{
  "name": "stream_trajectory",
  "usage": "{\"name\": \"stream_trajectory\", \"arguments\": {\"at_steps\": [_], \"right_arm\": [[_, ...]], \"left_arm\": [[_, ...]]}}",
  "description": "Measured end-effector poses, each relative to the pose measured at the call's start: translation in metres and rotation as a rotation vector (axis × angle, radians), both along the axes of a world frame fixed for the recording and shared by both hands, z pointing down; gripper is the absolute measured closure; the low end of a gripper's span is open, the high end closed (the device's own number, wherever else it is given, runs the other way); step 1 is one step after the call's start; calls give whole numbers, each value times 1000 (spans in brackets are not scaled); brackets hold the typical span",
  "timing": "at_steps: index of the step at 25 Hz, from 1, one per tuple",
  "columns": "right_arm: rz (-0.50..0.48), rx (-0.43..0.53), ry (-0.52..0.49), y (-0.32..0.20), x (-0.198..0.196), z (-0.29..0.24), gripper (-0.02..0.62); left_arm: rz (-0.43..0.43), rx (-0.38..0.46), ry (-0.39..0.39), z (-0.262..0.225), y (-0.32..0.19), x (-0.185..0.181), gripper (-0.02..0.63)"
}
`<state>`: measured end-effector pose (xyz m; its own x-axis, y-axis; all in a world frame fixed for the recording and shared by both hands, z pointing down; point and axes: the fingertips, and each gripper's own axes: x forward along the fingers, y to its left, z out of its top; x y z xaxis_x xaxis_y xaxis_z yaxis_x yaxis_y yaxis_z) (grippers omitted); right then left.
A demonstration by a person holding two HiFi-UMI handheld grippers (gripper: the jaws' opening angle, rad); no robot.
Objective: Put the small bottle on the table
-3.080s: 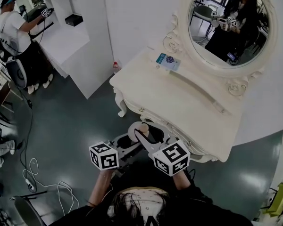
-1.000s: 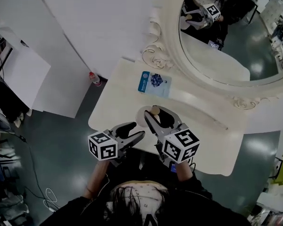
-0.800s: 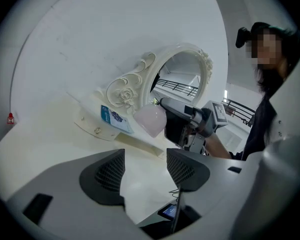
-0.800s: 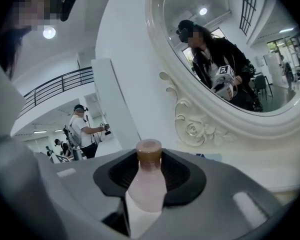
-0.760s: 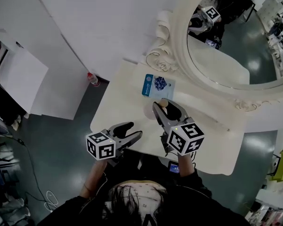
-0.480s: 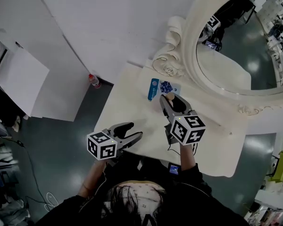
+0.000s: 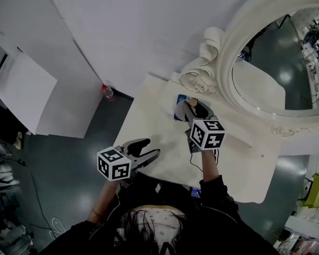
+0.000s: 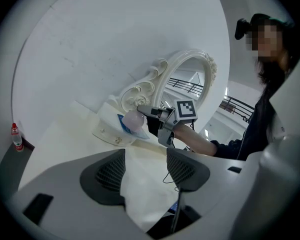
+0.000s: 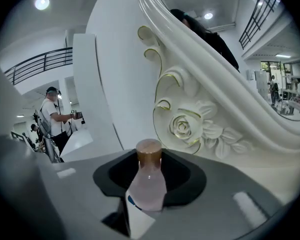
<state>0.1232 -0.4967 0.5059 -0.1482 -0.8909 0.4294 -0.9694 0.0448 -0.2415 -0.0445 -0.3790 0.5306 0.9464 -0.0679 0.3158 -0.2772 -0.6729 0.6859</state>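
Observation:
A small pale pink bottle (image 9: 148, 186) with a brown cap stands upright between the pads of my right gripper (image 9: 149, 189), which is shut on it. In the head view the right gripper (image 7: 189, 109) reaches over the back of the cream dressing table (image 7: 149, 116), holding the bottle (image 7: 181, 110) just above a blue card (image 7: 179, 98) by the mirror's base. Whether the bottle touches the table I cannot tell. My left gripper (image 7: 148, 151) hangs open and empty at the table's front edge. From it I see the bottle (image 8: 133, 120) and the right gripper (image 8: 149, 115) ahead.
An oval mirror (image 7: 266, 84) in a carved frame (image 7: 202, 78) rises behind the table, its rose carving (image 9: 190, 126) close to the bottle. A red-capped bottle (image 7: 108, 92) stands on the floor at the left. White wall panels stand behind. A cable (image 7: 194, 161) trails from the right gripper.
My right gripper has carried the bottle from the table's front edge away towards the blue card and the mirror's base. The left gripper has stayed at the front edge.

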Motion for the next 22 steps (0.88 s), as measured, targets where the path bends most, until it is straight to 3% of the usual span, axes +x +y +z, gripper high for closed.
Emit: {"name": "stream_trajectory", "arguments": {"at_steps": [10, 22], "right_arm": [[-47, 38, 168, -17, -12, 5, 445], [-34, 124, 170, -47, -14, 5, 445]], "left_arm": [[-14, -8, 2, 6, -16, -7, 359], [0, -5, 0, 5, -19, -5, 359]]}}
